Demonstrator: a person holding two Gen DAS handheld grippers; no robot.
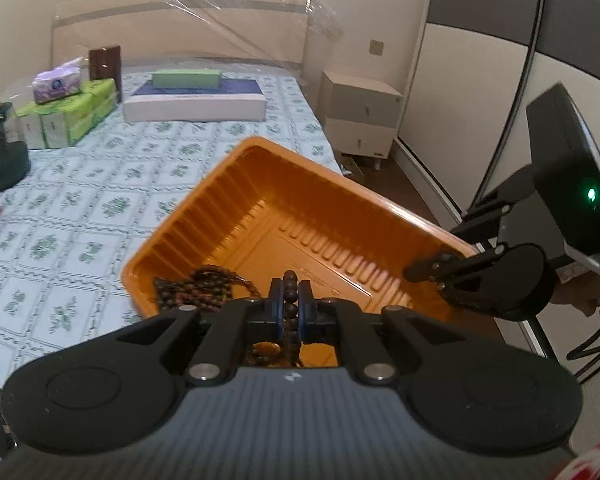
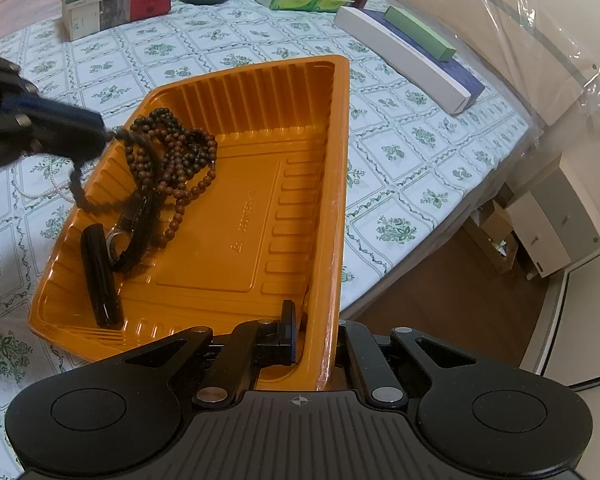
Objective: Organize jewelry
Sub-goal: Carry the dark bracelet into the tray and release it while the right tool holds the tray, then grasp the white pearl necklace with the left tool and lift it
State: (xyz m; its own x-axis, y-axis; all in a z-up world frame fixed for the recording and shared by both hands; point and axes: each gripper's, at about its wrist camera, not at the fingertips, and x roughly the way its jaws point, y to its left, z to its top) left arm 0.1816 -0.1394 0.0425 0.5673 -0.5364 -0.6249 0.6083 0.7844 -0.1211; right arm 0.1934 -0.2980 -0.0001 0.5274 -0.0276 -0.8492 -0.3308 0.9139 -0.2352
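Beads pinched in left gripper, strand trailing into orange tray; right gripper clamped on tray rim, bed beneath.

The orange plastic tray with ribbed walls sits tilted at the bed's edge. Inside, near its left wall, a brown wooden bead string is piled in loops; one strand rises over that wall. Below the beads lie a black cylinder and a ring.

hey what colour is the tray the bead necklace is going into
Orange, ribbed plastic tray; the right wrist view shows it best.
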